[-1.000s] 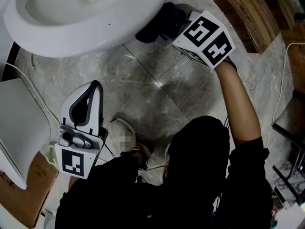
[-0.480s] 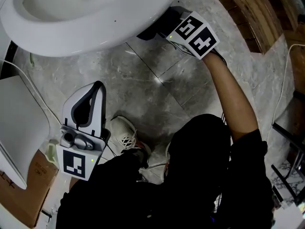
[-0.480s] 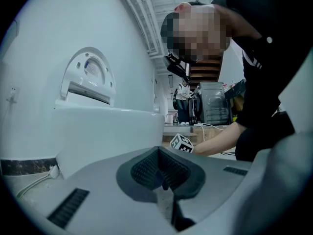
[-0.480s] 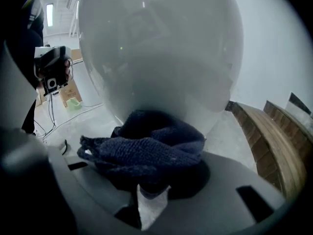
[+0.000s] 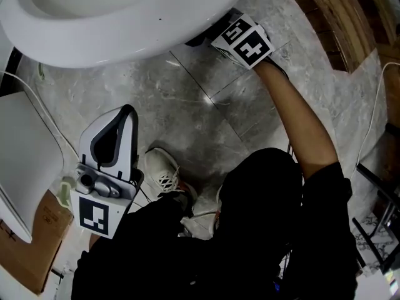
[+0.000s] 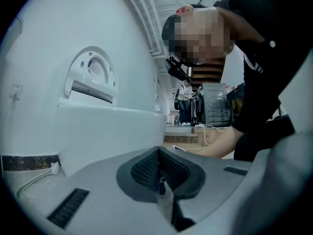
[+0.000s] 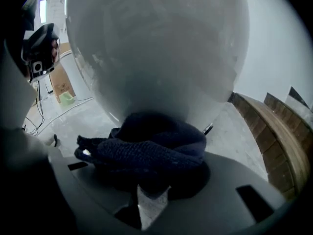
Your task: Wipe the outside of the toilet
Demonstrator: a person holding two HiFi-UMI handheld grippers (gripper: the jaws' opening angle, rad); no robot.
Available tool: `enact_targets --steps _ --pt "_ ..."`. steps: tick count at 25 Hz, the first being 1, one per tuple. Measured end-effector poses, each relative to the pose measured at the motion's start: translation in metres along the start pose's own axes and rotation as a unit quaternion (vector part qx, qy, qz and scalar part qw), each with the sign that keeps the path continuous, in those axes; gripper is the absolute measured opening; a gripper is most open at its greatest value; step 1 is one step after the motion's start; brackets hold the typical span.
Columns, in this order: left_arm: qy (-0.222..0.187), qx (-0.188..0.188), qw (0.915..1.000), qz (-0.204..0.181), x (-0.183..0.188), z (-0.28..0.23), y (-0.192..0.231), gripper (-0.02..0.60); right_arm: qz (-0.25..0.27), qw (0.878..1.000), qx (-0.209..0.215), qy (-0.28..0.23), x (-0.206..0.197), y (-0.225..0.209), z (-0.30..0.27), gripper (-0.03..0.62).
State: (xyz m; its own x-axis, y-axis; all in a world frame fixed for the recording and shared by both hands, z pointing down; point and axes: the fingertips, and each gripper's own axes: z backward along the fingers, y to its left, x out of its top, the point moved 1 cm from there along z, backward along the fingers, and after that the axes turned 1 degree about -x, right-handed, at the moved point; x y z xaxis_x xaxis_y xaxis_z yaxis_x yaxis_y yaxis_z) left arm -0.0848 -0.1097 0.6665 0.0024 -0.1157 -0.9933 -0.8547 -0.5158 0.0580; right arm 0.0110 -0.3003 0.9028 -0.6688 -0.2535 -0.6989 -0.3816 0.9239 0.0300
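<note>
The right gripper (image 7: 146, 185) clamps a dark cloth (image 7: 146, 153) pressed low against the outside of the toilet (image 7: 156, 53). Dragged hard, that loose bunch could pull free. The left gripper (image 6: 159, 182) hangs aside, jaws together, empty.

Wht toilet (image 5: 94, 36), navy knit cloth (image 7: 146, 151) (floor (image 5: 206, 124): grey marble w/ veins).

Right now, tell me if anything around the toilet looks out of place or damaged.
Nothing stands out. The right gripper holds the dark cloth bunched against the toilet bowl's underside; the left gripper is shut and empty. No spill or crack shows.
</note>
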Motion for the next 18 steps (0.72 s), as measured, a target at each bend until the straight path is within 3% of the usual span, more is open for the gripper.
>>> enact_targets --steps 18 --pt "-0.002 -0.006 1.0 -0.002 0.002 0.008 -0.007 0.011 -0.004 0.999 -0.023 0.026 -0.028 -0.006 -0.028 0.112"
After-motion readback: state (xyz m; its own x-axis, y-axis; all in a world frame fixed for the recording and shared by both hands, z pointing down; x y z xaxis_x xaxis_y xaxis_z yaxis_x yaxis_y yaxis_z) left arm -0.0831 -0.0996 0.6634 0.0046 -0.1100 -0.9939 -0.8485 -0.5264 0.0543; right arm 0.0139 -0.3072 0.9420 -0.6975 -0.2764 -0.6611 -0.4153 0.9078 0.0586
